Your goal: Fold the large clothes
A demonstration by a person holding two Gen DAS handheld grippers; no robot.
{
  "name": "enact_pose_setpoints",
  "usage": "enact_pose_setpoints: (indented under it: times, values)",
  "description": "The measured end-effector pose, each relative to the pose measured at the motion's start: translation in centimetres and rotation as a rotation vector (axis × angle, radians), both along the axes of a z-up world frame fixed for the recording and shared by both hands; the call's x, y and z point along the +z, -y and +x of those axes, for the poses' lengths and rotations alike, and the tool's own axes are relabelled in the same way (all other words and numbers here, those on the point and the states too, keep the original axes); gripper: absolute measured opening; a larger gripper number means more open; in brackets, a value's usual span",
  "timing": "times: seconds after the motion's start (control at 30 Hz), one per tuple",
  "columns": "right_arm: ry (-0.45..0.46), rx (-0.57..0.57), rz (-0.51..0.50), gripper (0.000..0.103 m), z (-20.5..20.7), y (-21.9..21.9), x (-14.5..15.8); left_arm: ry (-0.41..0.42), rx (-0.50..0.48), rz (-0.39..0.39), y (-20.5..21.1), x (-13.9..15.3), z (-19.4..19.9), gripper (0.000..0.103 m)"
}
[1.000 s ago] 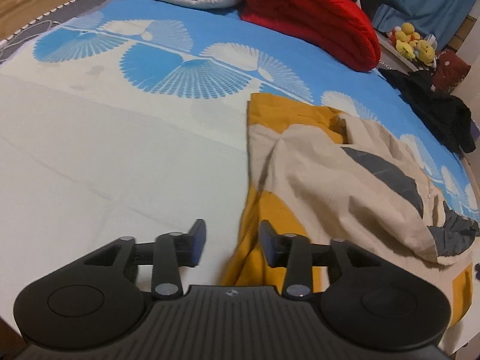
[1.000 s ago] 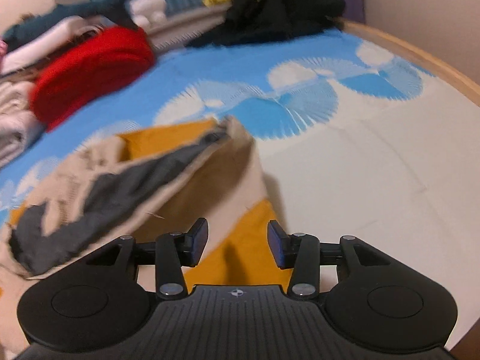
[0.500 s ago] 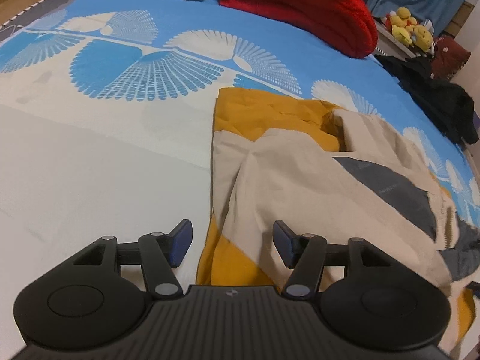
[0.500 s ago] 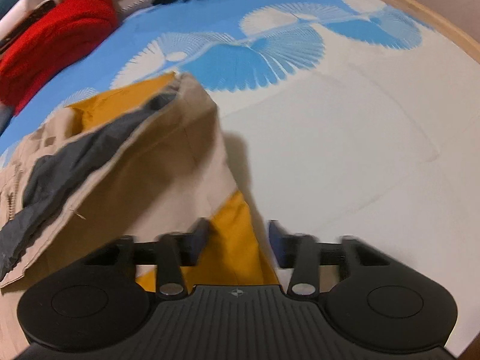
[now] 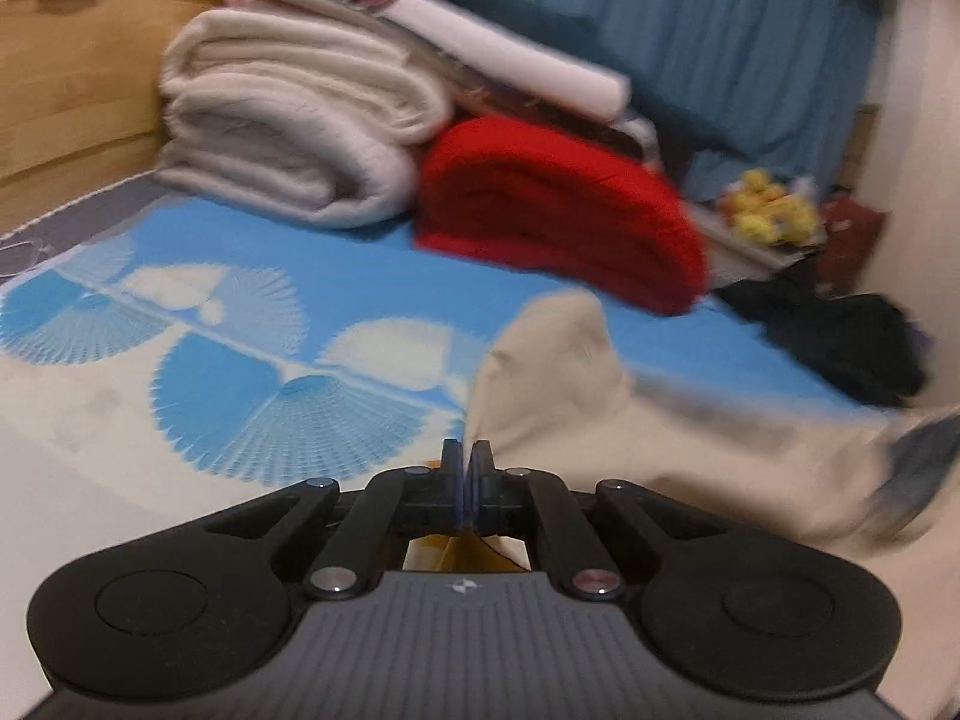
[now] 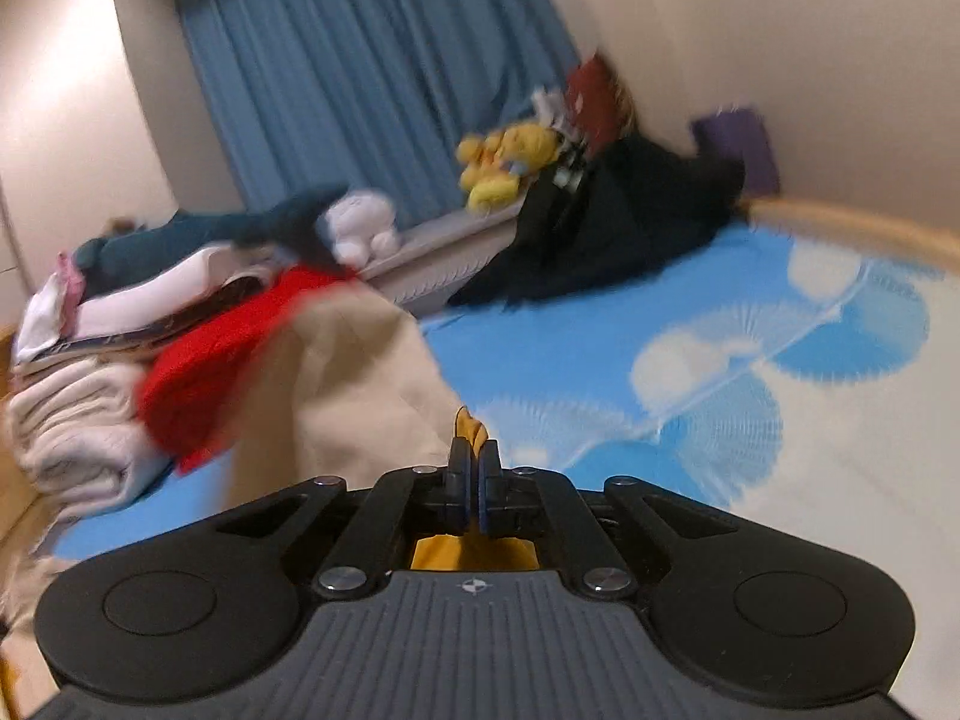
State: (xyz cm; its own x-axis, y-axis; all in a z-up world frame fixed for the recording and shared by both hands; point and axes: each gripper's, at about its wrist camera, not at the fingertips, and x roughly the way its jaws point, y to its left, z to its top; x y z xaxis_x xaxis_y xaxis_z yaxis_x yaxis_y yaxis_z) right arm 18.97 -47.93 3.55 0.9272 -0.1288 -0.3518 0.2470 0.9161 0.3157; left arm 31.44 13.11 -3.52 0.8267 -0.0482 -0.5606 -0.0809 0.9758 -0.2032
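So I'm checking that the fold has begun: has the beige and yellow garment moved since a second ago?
Yes. The beige and yellow garment, pinched by the left gripper and right gripper, has lifted toward the red blanket.

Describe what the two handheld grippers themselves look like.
Both match. The left gripper and right gripper each have a ribbed dark grey body with a small round emblem, two matte black round housings, black linkage bars with silver pivot pins, and black fingers with blue pads. No cables, sleeves or hands show.

Blue curtain (image 6: 372,72) (drawn); pale walls (image 6: 780,30); wooden bed frame (image 5: 72,90).
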Motion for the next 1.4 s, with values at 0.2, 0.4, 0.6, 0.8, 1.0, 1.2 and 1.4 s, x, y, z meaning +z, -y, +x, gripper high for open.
enact_pose_setpoints:
  times: [0.2,0.4,0.6,0.8,1.0,1.2,1.4]
  values:
    - [-0.509,-0.119,0.018,0.001,8.4,0.5,-8.8,-0.383,0.005,-0.033,-0.4,-7.5,5.1,0.003]
    - [-0.268,-0.117,0.01,0.001,8.2,-0.7,-5.3,-0.069,0.136,0.039,-1.4,-2.8,4.5,0.0]
    - [-0.38,-0.134,-0.033,0.009,9.8,-0.7,-7.2,-0.287,0.075,-0.186,-1.9,-5.1,5.9,0.039]
    - [-0.486,-0.133,0.054,0.057,8.0,-0.1,-8.9,-0.387,0.034,-0.192,-2.0,-6.6,5.4,0.083]
    - [-0.475,-0.06,-0.021,0.004,6.6,-1.4,-8.2,-0.334,-0.023,-0.188,-1.4,-6.4,3.5,0.002]
    - [-0.282,-0.135,-0.063,0.003,5.5,-2.5,-5.0,-0.129,-0.021,-0.128,-0.7,-3.9,2.8,0.005]
    - [-0.483,-0.159,-0.034,0.03,6.8,-0.9,-8.0,-0.335,0.097,-0.224,-3.4,-7.3,3.5,0.072]
